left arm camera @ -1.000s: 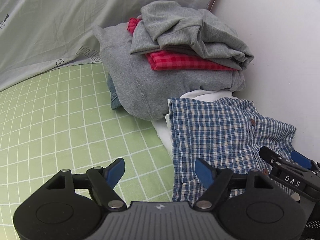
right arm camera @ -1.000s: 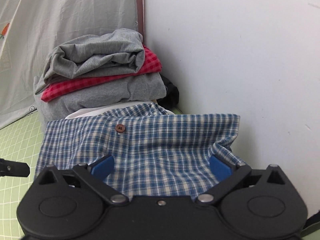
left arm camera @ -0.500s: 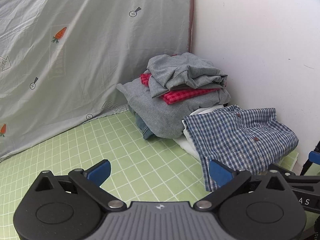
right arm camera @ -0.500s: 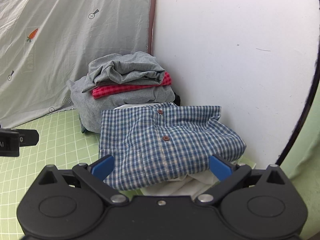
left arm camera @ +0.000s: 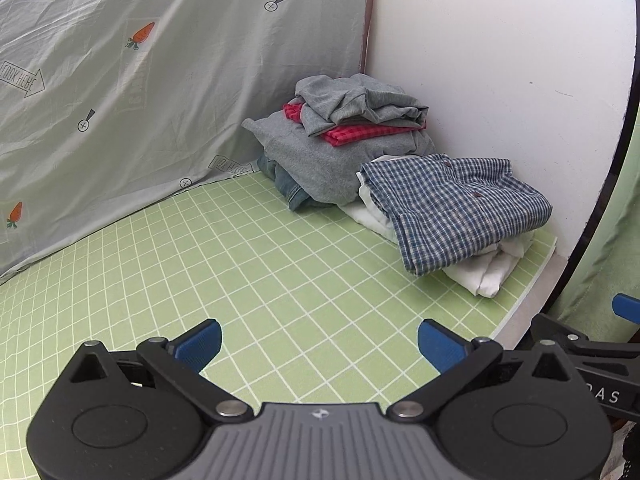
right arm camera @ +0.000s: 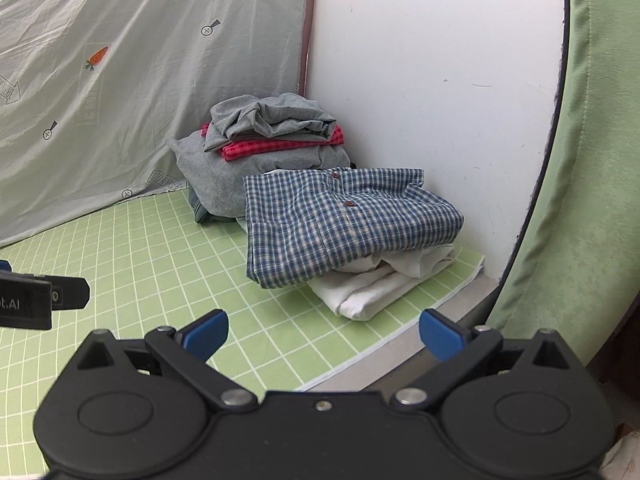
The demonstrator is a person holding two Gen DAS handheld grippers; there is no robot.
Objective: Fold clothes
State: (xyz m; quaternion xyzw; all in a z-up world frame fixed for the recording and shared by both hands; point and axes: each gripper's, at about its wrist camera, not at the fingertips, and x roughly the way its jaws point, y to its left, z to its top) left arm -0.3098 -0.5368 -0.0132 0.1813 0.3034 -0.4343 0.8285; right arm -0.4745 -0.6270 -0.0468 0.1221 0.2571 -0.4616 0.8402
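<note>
A folded blue checked shirt [left arm camera: 452, 204] [right arm camera: 340, 220] lies on a folded white garment [left arm camera: 480, 268] [right arm camera: 376, 284] at the far right of the green grid mat [left arm camera: 240, 264] [right arm camera: 160, 240]. Behind it rises a stack of folded clothes [left arm camera: 352, 136] [right arm camera: 264, 140]: grey on top, red checked under it, then grey, with denim at the bottom. My left gripper [left arm camera: 318, 344] hangs open over bare mat, well short of the shirt, nothing between its blue pads. My right gripper [right arm camera: 322, 334] is open too, near the mat's right edge, with nothing in it.
A grey printed sheet [left arm camera: 140, 80] slopes up behind the mat on the left. A white wall [left arm camera: 500, 60] stands right behind the clothes. A green cushion or curtain [right arm camera: 592, 200] borders the right side. The left gripper's finger [right arm camera: 40, 300] shows at the right view's left edge.
Both grippers have drawn back from the blue checked shirt, which stays folded on the white garment. The left jaws went wider. Much more mat now lies between the grippers and the clothes.
</note>
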